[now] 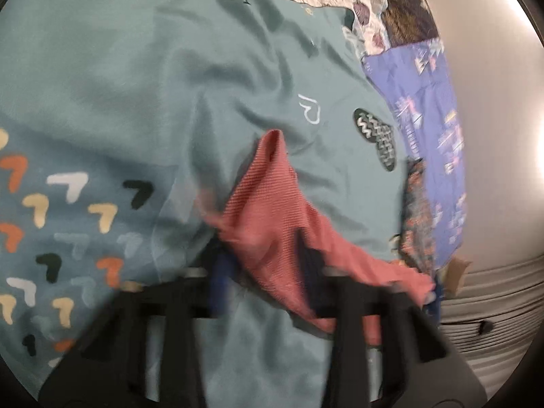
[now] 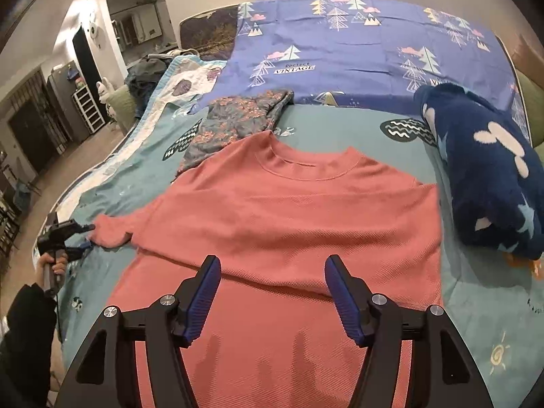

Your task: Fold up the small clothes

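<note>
A salmon-pink top (image 2: 289, 210) lies flat on the teal bedsheet (image 2: 340, 125), neck towards the far side. Its right sleeve is folded in; its left sleeve (image 2: 108, 229) sticks out sideways. My right gripper (image 2: 272, 272) is open and empty, hovering over the middle of the top. My left gripper (image 2: 83, 236) is at the cuff of the left sleeve with a finger on each side. In the blurred left wrist view the pink sleeve (image 1: 268, 224) runs between my left gripper's (image 1: 268, 272) fingers; I cannot tell whether they are pressed on it.
A folded grey floral garment (image 2: 238, 122) lies beyond the top. A rolled dark blue fleece blanket (image 2: 482, 176) lies at the right. A purple tree-print sheet (image 2: 357, 47) covers the far side. The bed's left edge drops to the room floor.
</note>
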The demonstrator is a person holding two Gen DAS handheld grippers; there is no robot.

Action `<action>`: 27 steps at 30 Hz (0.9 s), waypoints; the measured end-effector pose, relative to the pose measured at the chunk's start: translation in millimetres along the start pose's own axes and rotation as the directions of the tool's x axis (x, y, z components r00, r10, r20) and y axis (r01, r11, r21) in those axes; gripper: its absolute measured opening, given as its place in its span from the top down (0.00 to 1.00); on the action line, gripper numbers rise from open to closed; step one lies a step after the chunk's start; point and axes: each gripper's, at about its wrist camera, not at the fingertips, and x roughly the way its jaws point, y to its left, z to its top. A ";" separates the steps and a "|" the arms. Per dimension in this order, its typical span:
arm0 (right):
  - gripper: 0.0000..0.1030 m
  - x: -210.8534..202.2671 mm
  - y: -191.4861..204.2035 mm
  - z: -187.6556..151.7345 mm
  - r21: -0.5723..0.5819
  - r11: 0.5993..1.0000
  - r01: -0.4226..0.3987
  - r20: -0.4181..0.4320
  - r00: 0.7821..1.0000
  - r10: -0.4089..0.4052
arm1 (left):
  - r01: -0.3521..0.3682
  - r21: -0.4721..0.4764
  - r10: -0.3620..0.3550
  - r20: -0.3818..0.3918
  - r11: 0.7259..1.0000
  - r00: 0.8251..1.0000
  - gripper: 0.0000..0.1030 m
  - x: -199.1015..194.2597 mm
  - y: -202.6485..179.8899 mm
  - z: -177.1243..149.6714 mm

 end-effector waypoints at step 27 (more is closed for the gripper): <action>0.22 -29.9 67.9 76.1 0.114 0.929 -0.352 -0.009 0.935 0.355 | 0.292 0.869 -0.353 -0.148 0.399 0.924 0.95 -73.6 -310.1 -248.2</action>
